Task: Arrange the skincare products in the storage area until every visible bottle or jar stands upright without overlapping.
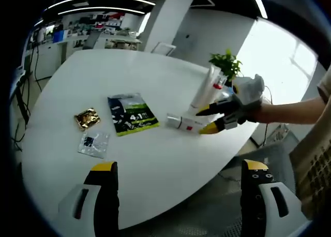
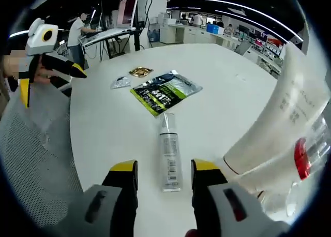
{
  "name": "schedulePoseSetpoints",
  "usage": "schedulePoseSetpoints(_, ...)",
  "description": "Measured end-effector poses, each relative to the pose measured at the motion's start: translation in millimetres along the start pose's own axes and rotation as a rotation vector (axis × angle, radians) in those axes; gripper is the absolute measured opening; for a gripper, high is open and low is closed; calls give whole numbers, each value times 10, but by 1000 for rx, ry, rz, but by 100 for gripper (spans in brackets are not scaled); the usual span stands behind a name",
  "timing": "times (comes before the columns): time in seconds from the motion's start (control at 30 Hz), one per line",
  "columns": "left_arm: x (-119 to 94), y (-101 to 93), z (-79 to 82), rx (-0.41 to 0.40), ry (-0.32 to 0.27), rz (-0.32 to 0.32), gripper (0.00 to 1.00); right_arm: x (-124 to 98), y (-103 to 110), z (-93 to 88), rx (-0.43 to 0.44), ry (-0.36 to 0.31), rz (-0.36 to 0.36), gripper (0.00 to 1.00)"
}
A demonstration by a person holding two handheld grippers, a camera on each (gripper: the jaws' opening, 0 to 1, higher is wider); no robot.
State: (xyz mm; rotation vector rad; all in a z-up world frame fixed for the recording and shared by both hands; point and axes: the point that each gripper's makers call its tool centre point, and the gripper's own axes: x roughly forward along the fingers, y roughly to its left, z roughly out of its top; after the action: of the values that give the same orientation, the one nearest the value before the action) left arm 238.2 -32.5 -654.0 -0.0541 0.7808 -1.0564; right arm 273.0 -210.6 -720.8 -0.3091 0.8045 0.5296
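Slim tube (image 2: 169, 157) lying flat on white table (image 2: 217, 92), directly ahead of right gripper (image 2: 164, 176), jaws spread, nothing held. Tall white tube (image 2: 282, 113) upright at right, red-capped bottle (image 2: 305, 157) touching it. Green sachet (image 2: 164, 91), gold packet (image 2: 140, 71), silver packet (image 2: 120, 82) beyond. Left gripper (image 1: 178, 174) parted wide over table edge, empty

clear bottle (image 2: 169, 155) lies flat between open jaws.
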Motion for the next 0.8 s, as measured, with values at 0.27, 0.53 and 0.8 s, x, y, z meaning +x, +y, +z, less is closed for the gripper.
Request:
schedulePoseSetpoints(0.27, 38, 10, 16, -13, 2, -9, 95, 203, -41, -28, -14, 62, 20, 28)
schedulePoseSetpoints(0.53, 49, 16, -3, -23, 9, -12, 94, 300, -75, -101, -47, 115, 18, 22)
schedulePoseSetpoints(0.8, 71, -35, 23, -21, 7, -28, 93, 294, -87, -108, 1, 117, 28, 20)
